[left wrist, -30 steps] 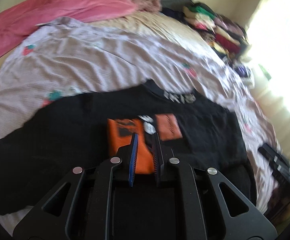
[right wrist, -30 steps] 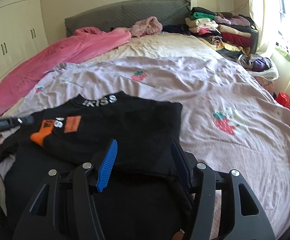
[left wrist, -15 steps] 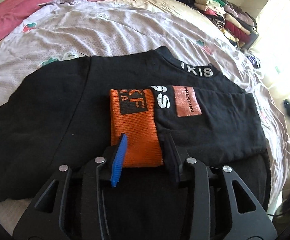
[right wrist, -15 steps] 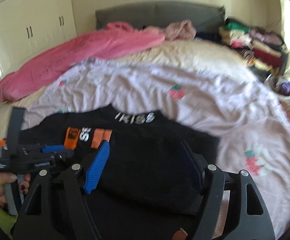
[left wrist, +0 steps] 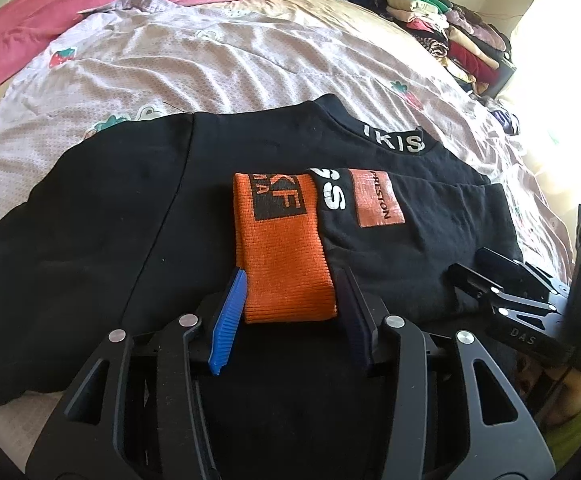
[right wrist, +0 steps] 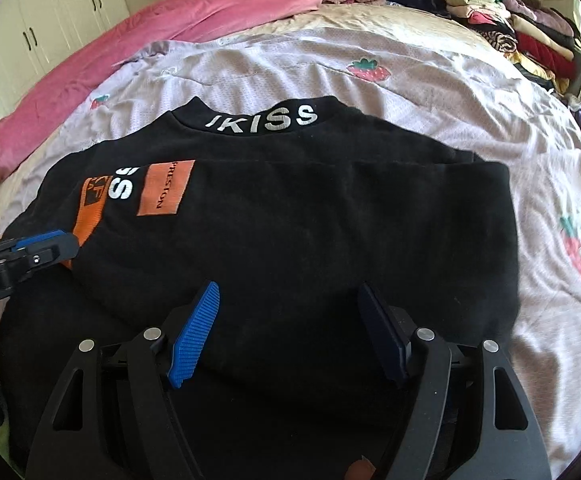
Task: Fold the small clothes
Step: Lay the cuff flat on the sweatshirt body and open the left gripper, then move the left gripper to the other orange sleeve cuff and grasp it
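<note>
1. Sweater: a black sweater [right wrist: 290,216] lies on the strawberry-print sheet [right wrist: 430,92] of the bed, white "IKISS" lettering on its collar, one sleeve folded across its body so that the orange cuff [left wrist: 282,248] lies near the middle.
2. The left gripper [left wrist: 290,304] has its fingers parted on either side of the cuff's near end; whether they touch the knit cannot be made out.
3. The right gripper [right wrist: 286,332] is spread wide over the near part of the folded sleeve and grips nothing.
4. The sweater's lower hem is hidden under both gripper bodies.
5. A pink blanket [right wrist: 138,40] lies at the far side; stacked folded clothes [right wrist: 518,28] sit by the bright, washed-out window edge.
</note>
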`<state>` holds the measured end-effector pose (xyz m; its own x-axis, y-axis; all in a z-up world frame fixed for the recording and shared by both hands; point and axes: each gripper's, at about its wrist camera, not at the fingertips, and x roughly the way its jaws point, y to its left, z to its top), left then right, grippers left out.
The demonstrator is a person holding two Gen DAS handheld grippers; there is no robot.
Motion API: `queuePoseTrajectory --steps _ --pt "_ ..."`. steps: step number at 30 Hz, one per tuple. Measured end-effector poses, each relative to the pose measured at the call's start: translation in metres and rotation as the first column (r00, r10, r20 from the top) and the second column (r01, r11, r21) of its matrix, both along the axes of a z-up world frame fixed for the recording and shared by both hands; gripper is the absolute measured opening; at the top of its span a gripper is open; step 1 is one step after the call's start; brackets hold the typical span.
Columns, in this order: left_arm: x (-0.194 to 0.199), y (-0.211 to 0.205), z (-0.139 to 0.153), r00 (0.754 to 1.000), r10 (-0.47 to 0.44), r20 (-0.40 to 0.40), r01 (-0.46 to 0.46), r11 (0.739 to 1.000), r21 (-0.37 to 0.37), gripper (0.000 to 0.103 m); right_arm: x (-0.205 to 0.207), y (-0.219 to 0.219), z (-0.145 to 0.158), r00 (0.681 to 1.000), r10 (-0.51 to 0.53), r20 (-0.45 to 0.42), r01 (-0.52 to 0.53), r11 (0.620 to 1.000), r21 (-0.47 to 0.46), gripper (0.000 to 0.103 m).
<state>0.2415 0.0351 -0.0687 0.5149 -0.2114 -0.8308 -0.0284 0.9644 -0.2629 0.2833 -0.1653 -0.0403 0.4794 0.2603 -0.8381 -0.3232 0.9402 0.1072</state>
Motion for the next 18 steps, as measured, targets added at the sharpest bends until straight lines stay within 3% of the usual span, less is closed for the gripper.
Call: queuePoseTrajectory --steps 8,18 --pt "-0.018 0.012 0.024 0.997 0.042 0.06 -0.041 0.999 -0.02 0.039 -0.015 -0.001 0.038 0.999 0.005 0.048 -0.009 0.997 0.077 0.071" --pt "-0.045 0.037 0.057 0.984 0.105 0.143 -0.108 0.994 0.008 0.062 -0.043 0.003 0.098 0.985 0.043 0.166 -0.061 0.993 0.103 0.071"
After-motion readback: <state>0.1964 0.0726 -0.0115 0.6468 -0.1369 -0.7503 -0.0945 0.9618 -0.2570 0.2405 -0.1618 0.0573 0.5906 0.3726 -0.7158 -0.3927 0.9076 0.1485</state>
